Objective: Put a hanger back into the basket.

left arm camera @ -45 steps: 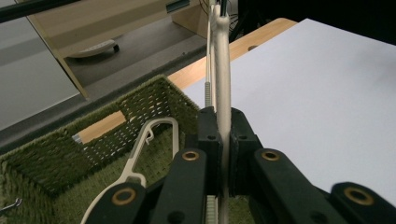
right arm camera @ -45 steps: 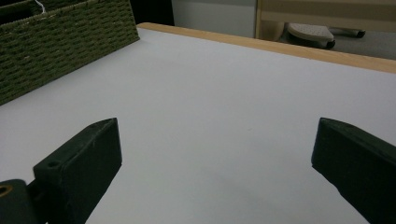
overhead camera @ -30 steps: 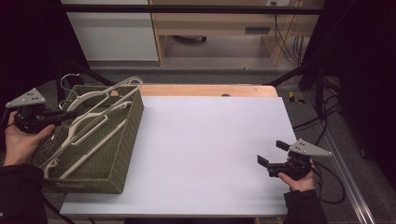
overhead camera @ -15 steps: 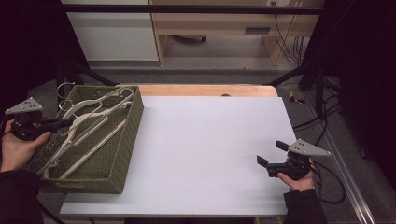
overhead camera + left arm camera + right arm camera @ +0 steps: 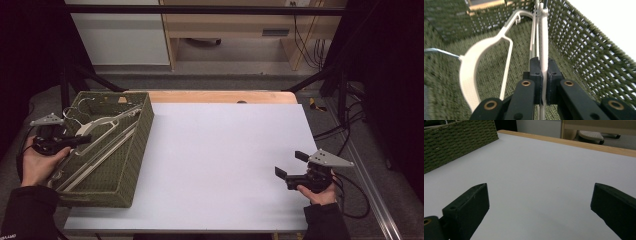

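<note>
A cream plastic coat hanger [image 5: 543,37] is pinched in the left gripper [image 5: 543,75] inside the green woven basket [image 5: 131,165]; lifting out seems due next, while the right gripper [image 5: 290,169] is held wide open.

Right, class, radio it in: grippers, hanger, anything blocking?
Left gripper shut on white hanger inside green basket. Right gripper open, empty, over table. Basket wall close alongside hanger.

The white table [image 5: 225,160] is evenly bright under light from above, while the room around the table is dark. In the left gripper view the woven basket [image 5: 584,57] is blurred toward the edges. Soft shadows lie under the right gripper [image 5: 539,202].
</note>
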A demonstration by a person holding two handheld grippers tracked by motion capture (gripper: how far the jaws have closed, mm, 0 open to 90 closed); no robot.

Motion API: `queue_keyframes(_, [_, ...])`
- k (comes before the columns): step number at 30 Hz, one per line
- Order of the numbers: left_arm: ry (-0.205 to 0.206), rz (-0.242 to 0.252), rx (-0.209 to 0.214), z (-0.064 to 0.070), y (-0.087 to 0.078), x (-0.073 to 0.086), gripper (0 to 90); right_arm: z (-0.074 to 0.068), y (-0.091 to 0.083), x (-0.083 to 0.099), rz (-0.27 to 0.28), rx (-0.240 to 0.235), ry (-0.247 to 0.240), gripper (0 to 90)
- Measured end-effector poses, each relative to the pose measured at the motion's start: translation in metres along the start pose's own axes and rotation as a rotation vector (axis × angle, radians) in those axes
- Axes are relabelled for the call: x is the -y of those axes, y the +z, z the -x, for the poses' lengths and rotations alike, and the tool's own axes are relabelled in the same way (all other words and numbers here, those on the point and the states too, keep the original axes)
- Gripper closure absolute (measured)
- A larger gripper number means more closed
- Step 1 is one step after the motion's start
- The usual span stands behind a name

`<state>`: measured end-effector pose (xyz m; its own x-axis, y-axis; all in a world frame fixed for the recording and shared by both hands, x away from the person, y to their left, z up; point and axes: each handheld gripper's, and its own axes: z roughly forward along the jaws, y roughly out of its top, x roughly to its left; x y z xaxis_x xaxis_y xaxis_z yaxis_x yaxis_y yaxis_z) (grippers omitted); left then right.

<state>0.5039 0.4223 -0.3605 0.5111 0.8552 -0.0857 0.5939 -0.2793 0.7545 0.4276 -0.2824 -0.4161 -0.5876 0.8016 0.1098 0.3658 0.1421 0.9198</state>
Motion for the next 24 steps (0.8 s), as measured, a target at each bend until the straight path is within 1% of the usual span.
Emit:
queue_keyframes(2, [-0.012, -0.005, 0.0, 0.001, 0.003, 0.001, 85.5, 0.001, -0.001, 0.0, -0.004, -0.001, -0.008, 2.7])
queue_keyframes(5, [-0.05, 0.0, -0.001, -0.003, 0.003, 0.004, 85.1, 0.0, -0.001, 0.0, -0.003, -0.001, -0.006, 2.7])
queue_keyframes(6, [-0.055, 0.004, -0.009, -0.004, 0.003, 0.005, 84.9, 0.0, -0.001, 0.0, -0.003, -0.001, -0.006, 2.7])
queue_keyframes(7, [-0.073, 0.011, -0.017, -0.003, 0.003, 0.005, 84.7, 0.0, 0.0, -0.001, -0.001, -0.004, -0.006, 2.7])
queue_keyframes(10, [-0.062, 0.001, -0.068, -0.003, 0.004, 0.005, 84.2, -0.001, -0.001, -0.001, 0.0, -0.003, -0.004, 2.8])
queue_keyframes(13, [-0.082, -0.007, -0.123, -0.005, 0.006, 0.006, 83.2, -0.001, -0.001, -0.001, -0.001, -0.001, -0.006, 2.8])
queue_keyframes(14, [-0.083, -0.018, -0.143, -0.006, 0.006, 0.006, 83.0, -0.001, 0.0, -0.001, -0.002, -0.003, -0.003, 2.8])
queue_keyframes(16, [-0.107, -0.034, -0.172, -0.008, 0.007, 0.006, 82.4, -0.001, 0.0, -0.001, -0.005, -0.002, -0.007, 2.8])
queue_keyframes(17, [-0.104, -0.05, -0.185, -0.01, 0.007, 0.006, 82.2, -0.001, 0.0, 0.0, -0.006, -0.003, -0.007, 2.8])
queue_keyframes(18, [-0.117, -0.067, -0.198, -0.011, 0.008, 0.007, 82.0, -0.002, 0.001, -0.001, -0.004, 0.001, -0.004, 2.8])
queue_keyframes(19, [-0.131, -0.088, -0.219, -0.012, 0.01, 0.007, 81.5, -0.002, 0.002, 0.0, -0.006, -0.003, -0.004, 2.8])
queue_keyframes(21, [-0.15, -0.149, -0.254, -0.015, 0.014, 0.009, 78.5, -0.002, 0.002, 0.0, -0.012, -0.003, -0.008, 2.8])
queue_keyframes(22, [-0.15, -0.165, -0.263, -0.017, 0.015, 0.011, 77.3, -0.002, 0.003, 0.0, -0.015, -0.005, -0.017, 2.8])
queue_keyframes(23, [-0.164, -0.167, -0.265, -0.019, 0.015, 0.013, 77.2, -0.003, 0.003, 0.0, -0.014, -0.004, -0.011, 2.8])
queue_keyframes(24, [-0.171, -0.159, -0.263, -0.02, 0.015, 0.014, 77.0, -0.002, 0.003, 0.0, -0.016, -0.003, -0.016, 2.8])
